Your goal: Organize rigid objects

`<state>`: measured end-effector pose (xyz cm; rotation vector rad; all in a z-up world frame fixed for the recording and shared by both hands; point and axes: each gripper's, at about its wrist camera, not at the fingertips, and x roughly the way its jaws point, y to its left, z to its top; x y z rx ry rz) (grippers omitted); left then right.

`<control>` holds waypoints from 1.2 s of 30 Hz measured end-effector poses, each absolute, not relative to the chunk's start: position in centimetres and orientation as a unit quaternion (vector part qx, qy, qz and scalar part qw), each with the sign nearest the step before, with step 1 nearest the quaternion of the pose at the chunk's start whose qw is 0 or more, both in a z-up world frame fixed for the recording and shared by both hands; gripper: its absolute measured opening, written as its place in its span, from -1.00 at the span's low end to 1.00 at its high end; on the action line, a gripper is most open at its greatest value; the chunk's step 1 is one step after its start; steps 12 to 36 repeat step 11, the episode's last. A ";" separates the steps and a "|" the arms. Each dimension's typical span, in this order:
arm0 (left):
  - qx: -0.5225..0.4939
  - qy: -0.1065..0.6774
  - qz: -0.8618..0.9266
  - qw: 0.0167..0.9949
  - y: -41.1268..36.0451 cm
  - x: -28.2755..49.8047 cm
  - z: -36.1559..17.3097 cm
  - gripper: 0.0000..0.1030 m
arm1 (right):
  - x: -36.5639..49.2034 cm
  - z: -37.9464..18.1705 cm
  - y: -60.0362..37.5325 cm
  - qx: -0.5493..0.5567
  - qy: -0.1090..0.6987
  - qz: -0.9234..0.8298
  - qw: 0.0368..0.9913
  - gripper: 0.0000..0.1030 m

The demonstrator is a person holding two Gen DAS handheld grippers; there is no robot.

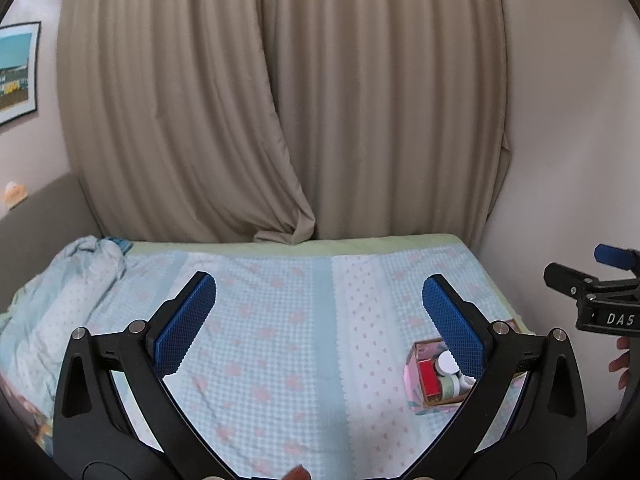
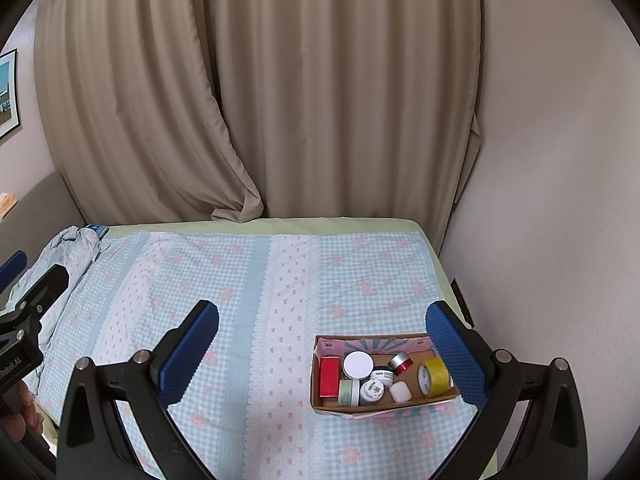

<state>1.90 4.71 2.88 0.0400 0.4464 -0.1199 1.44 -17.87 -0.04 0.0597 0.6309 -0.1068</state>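
While the left gripper (image 1: 320,320) hangs with jaws wide apart and empty above the checked bedsheet (image 1: 256,320), the cardboard box (image 1: 416,376) lies at four o'clock, partly behind its right finger. From the right wrist, the right gripper (image 2: 322,346) also stands wide and empty; the box (image 2: 316,372) holds a red box (image 2: 329,377), white-lidded jar (image 2: 358,364) and yellow tape roll (image 2: 434,376), at five o'clock.

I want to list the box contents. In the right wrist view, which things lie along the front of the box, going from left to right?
Red box → green tape → white jar → white case → yellow tape. All lie inside the cardboard box.
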 end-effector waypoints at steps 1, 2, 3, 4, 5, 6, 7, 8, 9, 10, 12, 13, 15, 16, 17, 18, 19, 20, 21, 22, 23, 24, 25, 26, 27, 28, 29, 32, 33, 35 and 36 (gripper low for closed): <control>0.013 0.222 -0.060 0.973 4.9 2.0 2.9 1.00 | 1.4 0.0 -17.9 0.030 0.310 -0.053 0.949 1.00; 0.005 0.223 -0.059 0.973 5.1 2.0 2.9 1.00 | 1.4 0.0 -17.8 0.030 0.311 -0.052 0.949 1.00; -0.001 0.224 -0.057 0.973 5.3 2.1 2.8 1.00 | 1.4 0.0 -17.9 0.030 0.311 -0.052 0.949 1.00; -0.005 0.225 -0.053 0.973 5.5 2.1 2.8 1.00 | 1.5 0.0 -17.8 0.029 0.311 -0.051 0.948 1.00; -0.007 0.226 -0.049 0.973 5.6 2.2 2.7 1.00 | 1.6 0.0 -17.8 0.028 0.312 -0.050 0.948 1.00; -0.008 0.228 -0.042 0.973 5.7 2.2 2.7 1.00 | 1.6 0.0 -17.7 0.027 0.313 -0.049 0.948 1.00; -0.008 0.230 -0.038 0.972 5.9 2.3 2.6 1.00 | 1.7 0.0 -17.7 0.027 0.314 -0.049 0.948 1.00; -0.008 0.231 -0.038 0.972 6.0 2.3 2.6 1.00 | 1.8 -0.1 -17.6 0.027 0.316 -0.048 0.947 1.00; -0.008 0.230 -0.039 0.972 6.1 2.3 2.5 1.00 | 1.9 -0.1 -17.5 0.028 0.317 -0.047 0.947 1.00; -0.008 0.230 -0.040 0.972 6.2 2.4 2.5 1.00 | 1.9 -0.1 -17.5 0.028 0.318 -0.047 0.947 1.00; -0.008 0.231 -0.038 0.972 6.1 2.4 2.5 1.00 | 2.0 -0.1 -17.4 0.029 0.319 -0.046 0.946 1.00; -0.008 0.231 -0.038 0.972 6.1 2.4 2.5 1.00 | 2.0 -0.1 -17.4 0.029 0.319 -0.046 0.946 1.00; -0.008 0.231 -0.038 0.972 6.1 2.4 2.5 1.00 | 2.0 -0.1 -17.4 0.029 0.319 -0.046 0.946 1.00; -0.008 0.231 -0.038 0.972 6.1 2.4 2.5 1.00 | 2.0 -0.1 -17.4 0.029 0.319 -0.046 0.946 1.00; -0.008 0.231 -0.038 0.972 6.1 2.4 2.5 1.00 | 2.0 -0.1 -17.4 0.029 0.319 -0.046 0.946 1.00; -0.008 0.231 -0.038 0.972 6.1 2.4 2.5 1.00 | 2.0 -0.1 -17.4 0.029 0.319 -0.046 0.946 1.00; -0.008 0.231 -0.038 0.972 6.1 2.4 2.5 1.00 | 2.0 -0.1 -17.4 0.029 0.319 -0.046 0.946 1.00; -0.008 0.231 -0.038 0.972 6.1 2.4 2.5 1.00 | 2.0 -0.1 -17.4 0.029 0.319 -0.046 0.946 1.00; -0.008 0.231 -0.038 0.972 6.1 2.4 2.5 1.00 | 2.0 -0.1 -17.4 0.029 0.319 -0.046 0.946 1.00; -0.008 0.231 -0.038 0.972 6.1 2.4 2.5 1.00 | 2.0 -0.1 -17.4 0.029 0.319 -0.046 0.946 1.00; -0.008 0.231 -0.038 0.972 6.1 2.4 2.5 1.00 | 2.0 -0.1 -17.4 0.029 0.319 -0.046 0.946 1.00; -0.008 0.231 -0.038 0.972 6.1 2.4 2.5 1.00 | 2.0 -0.1 -17.4 0.029 0.319 -0.046 0.946 1.00; -0.008 0.231 -0.038 0.972 6.1 2.4 2.5 1.00 | 2.0 -0.1 -17.4 0.029 0.319 -0.046 0.946 1.00; -0.008 0.231 -0.038 0.972 6.1 2.4 2.5 1.00 | 2.0 -0.1 -17.4 0.029 0.319 -0.046 0.946 1.00; -0.008 0.231 -0.038 0.972 6.1 2.4 2.5 1.00 | 2.0 -0.1 -17.4 0.029 0.319 -0.046 0.946 1.00; -0.008 0.231 -0.038 0.972 6.1 2.4 2.5 1.00 | 2.0 -0.1 -17.4 0.029 0.319 -0.046 0.946 1.00; -0.008 0.231 -0.038 0.972 6.1 2.4 2.5 1.00 | 2.0 -0.1 -17.4 0.029 0.319 -0.046 0.946 1.00; -0.008 0.231 -0.038 0.972 6.1 2.4 2.5 1.00 | 2.0 -0.1 -17.4 0.029 0.319 -0.046 0.946 1.00; -0.008 0.231 -0.038 0.972 6.1 2.4 2.5 1.00 | 2.0 -0.1 -17.4 0.029 0.319 -0.046 0.946 1.00; -0.008 0.231 -0.038 0.972 6.1 2.4 2.5 1.00 | 2.0 -0.1 -17.4 0.029 0.319 -0.046 0.946 1.00; -0.008 0.231 -0.038 0.972 6.1 2.4 2.5 1.00 | 2.0 -0.1 -17.4 0.029 0.319 -0.046 0.946 1.00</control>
